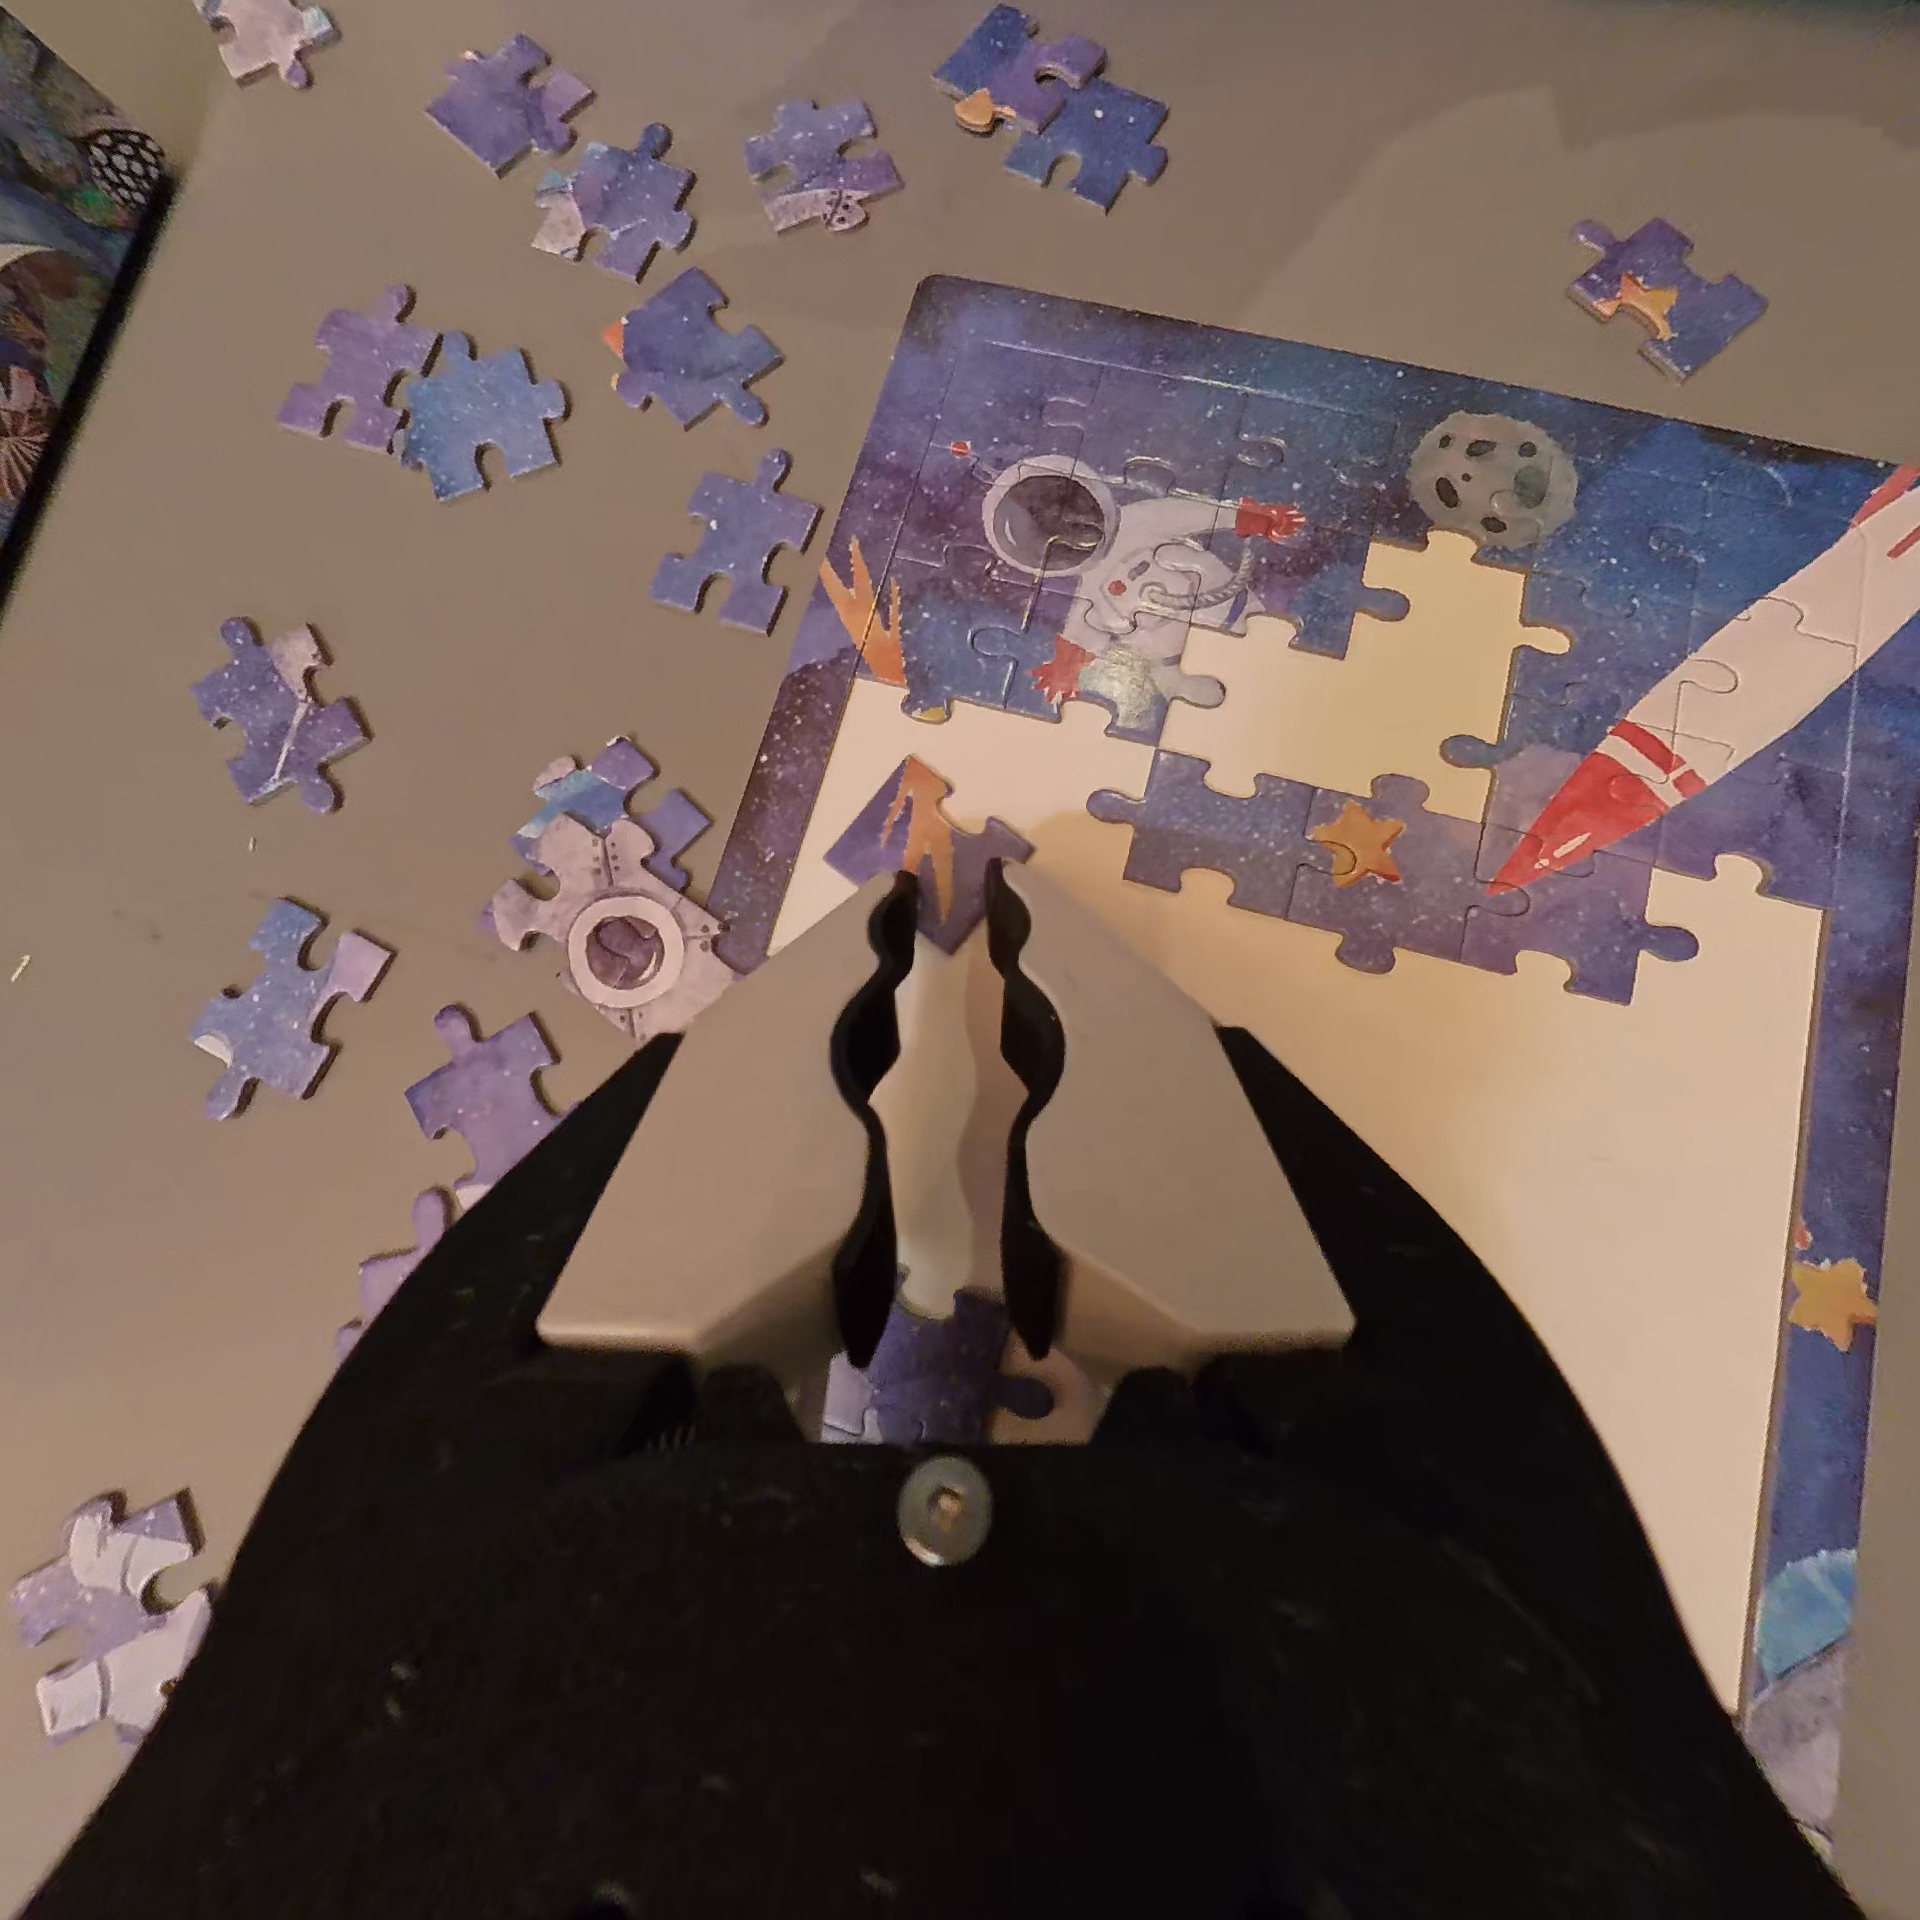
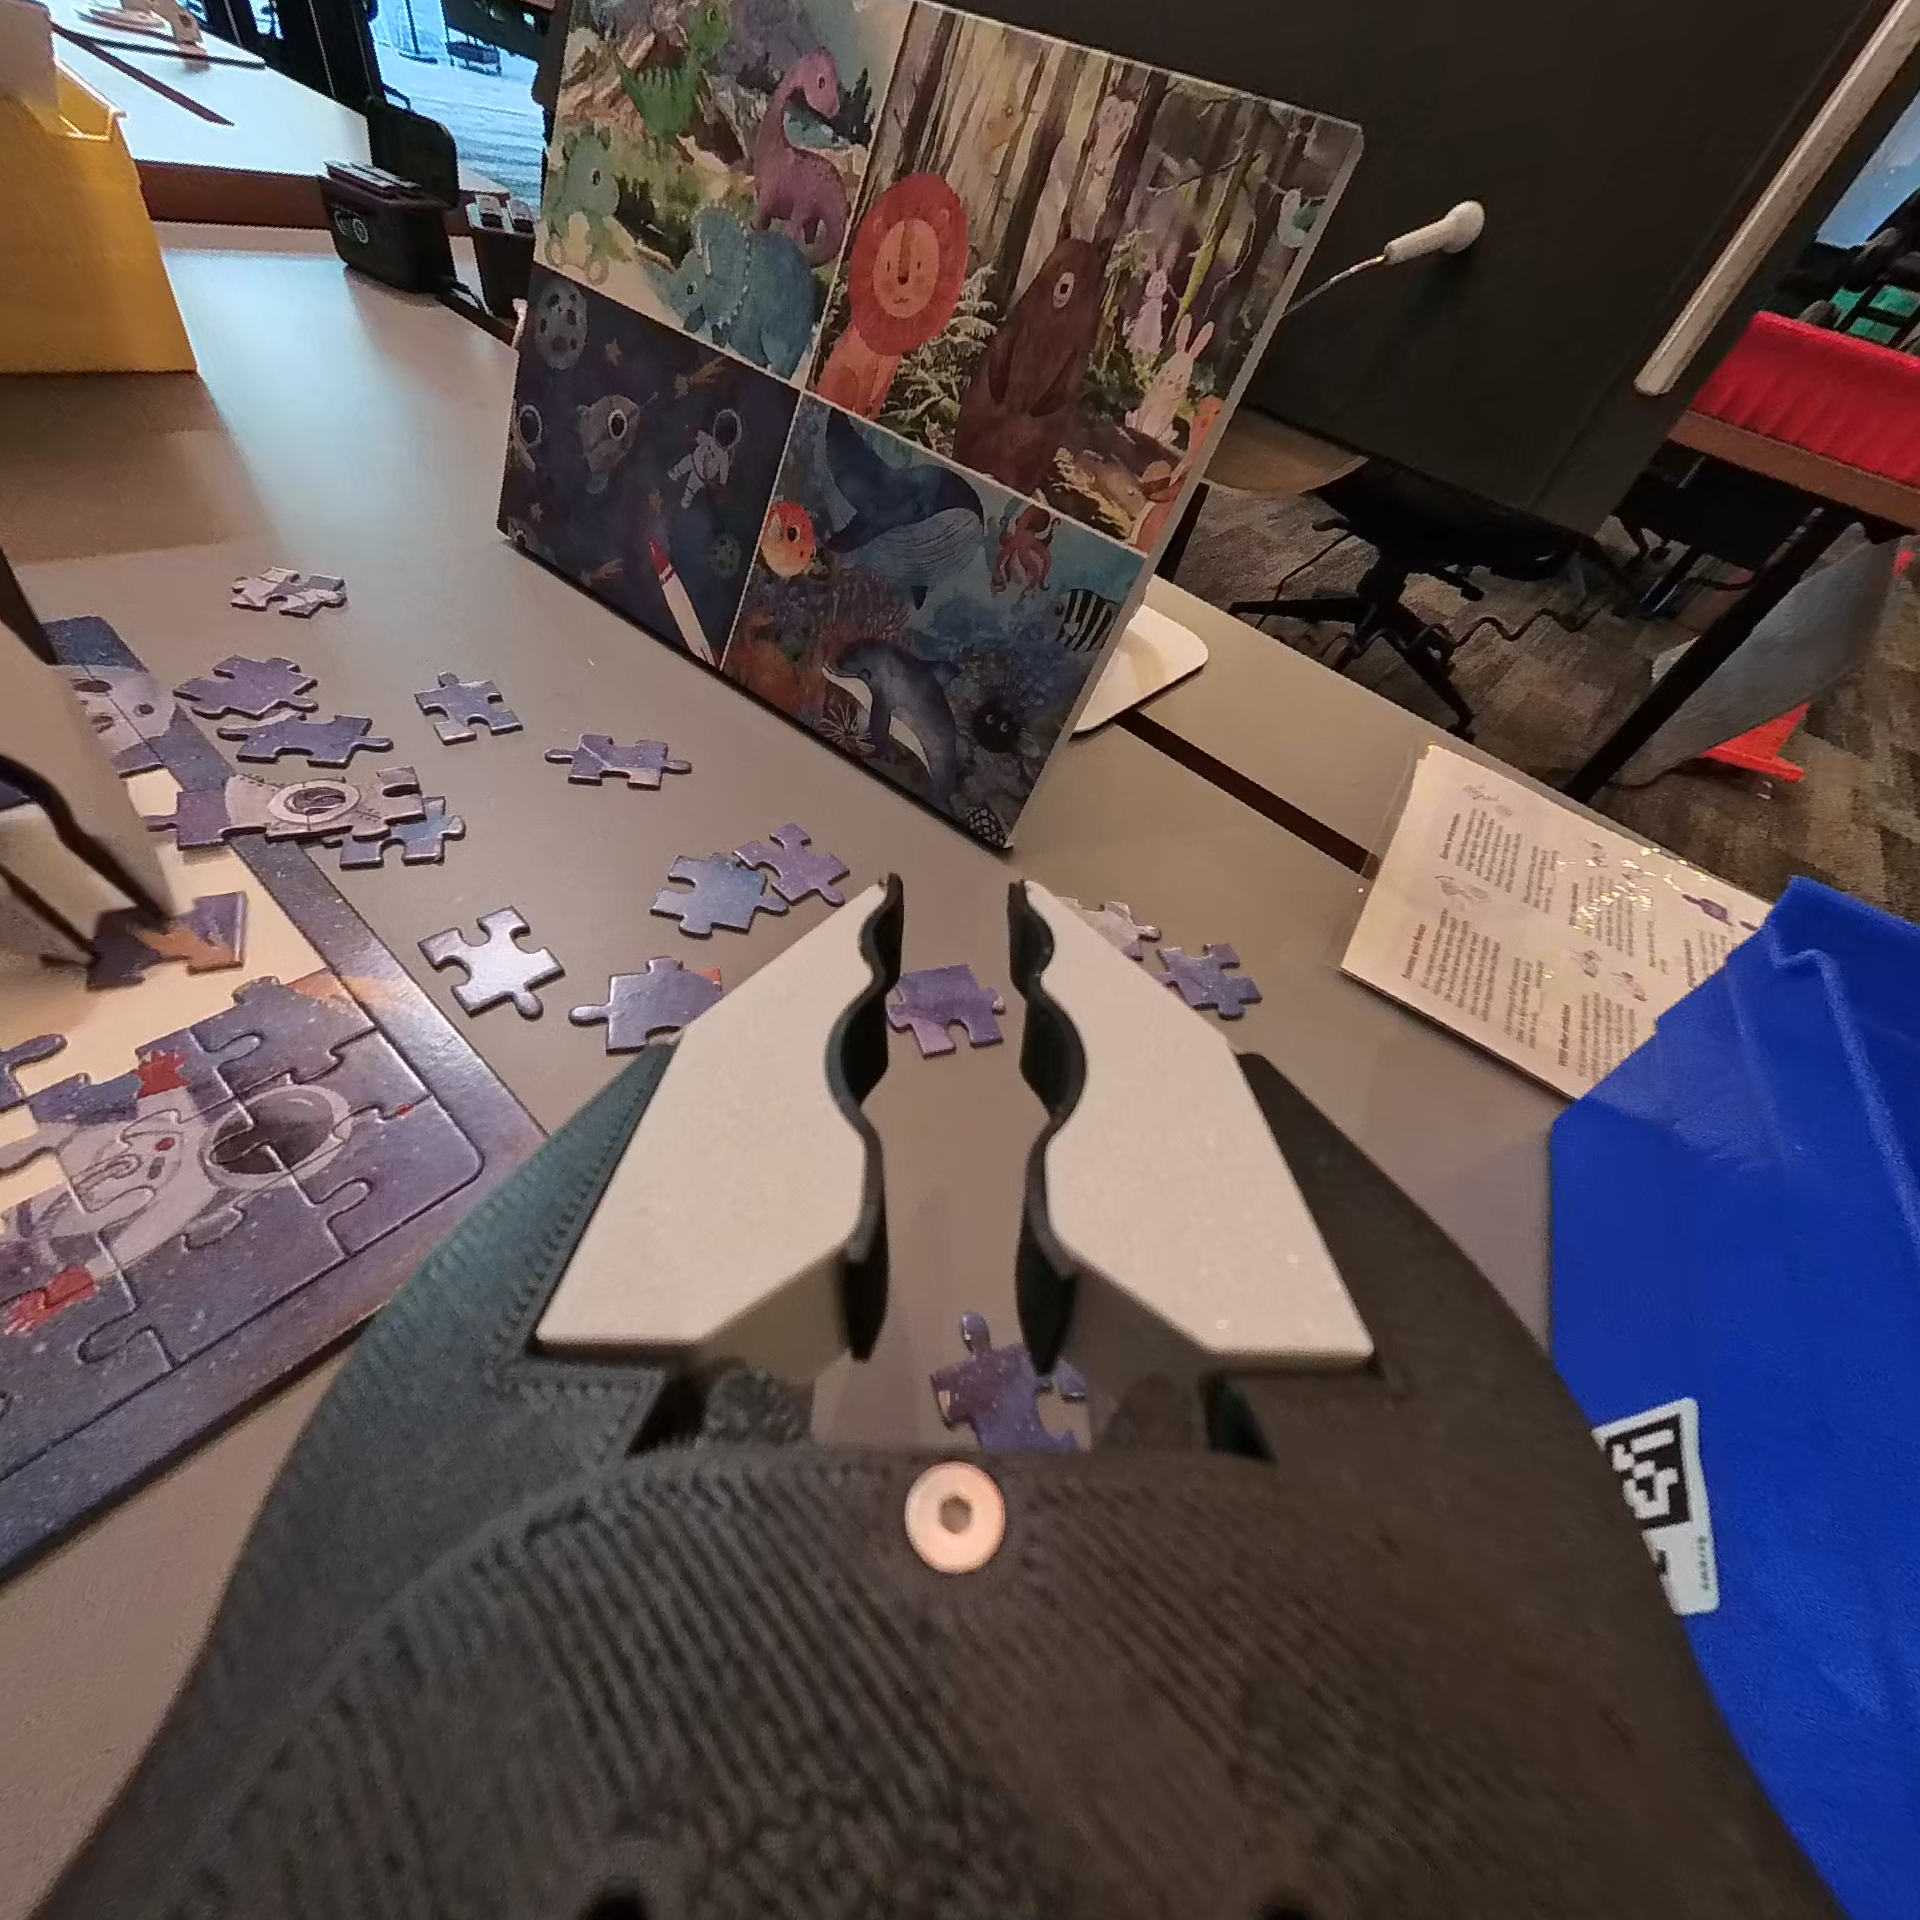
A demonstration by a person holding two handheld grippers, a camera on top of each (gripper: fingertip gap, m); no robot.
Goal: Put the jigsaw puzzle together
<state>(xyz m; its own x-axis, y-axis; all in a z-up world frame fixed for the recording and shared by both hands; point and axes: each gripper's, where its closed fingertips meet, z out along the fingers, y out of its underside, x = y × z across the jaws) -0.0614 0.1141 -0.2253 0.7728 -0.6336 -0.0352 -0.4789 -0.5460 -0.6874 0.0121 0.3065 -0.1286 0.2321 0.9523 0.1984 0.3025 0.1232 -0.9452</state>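
Note:
My left gripper [image 1: 951, 883] is down on the white floor of a puzzle tray [image 1: 1039, 312]. It is shut on the near corner of a purple puzzle piece with an orange comet [image 1: 914, 831], with a pad against each edge. The right wrist view shows that piece [image 2: 197, 930] at the far left, under the left gripper's fingers [image 2: 135, 894]. My right gripper [image 2: 956, 894] is open and empty above the grey table [image 2: 623, 862]. A loose purple piece [image 2: 940, 1008] lies on the table below its gap, apart from the pads.
The tray holds a partly joined space picture with an astronaut [image 1: 1101, 551] and a rocket [image 1: 1662, 748]. Several loose pieces [image 1: 478, 416] lie to its left. A picture board [image 2: 883, 364] stands behind, with a blue bin [image 2: 1766, 1247] and a printed sheet [image 2: 1538, 914] at the right. Some 25 cm of space lies between my two pairs of fingers.

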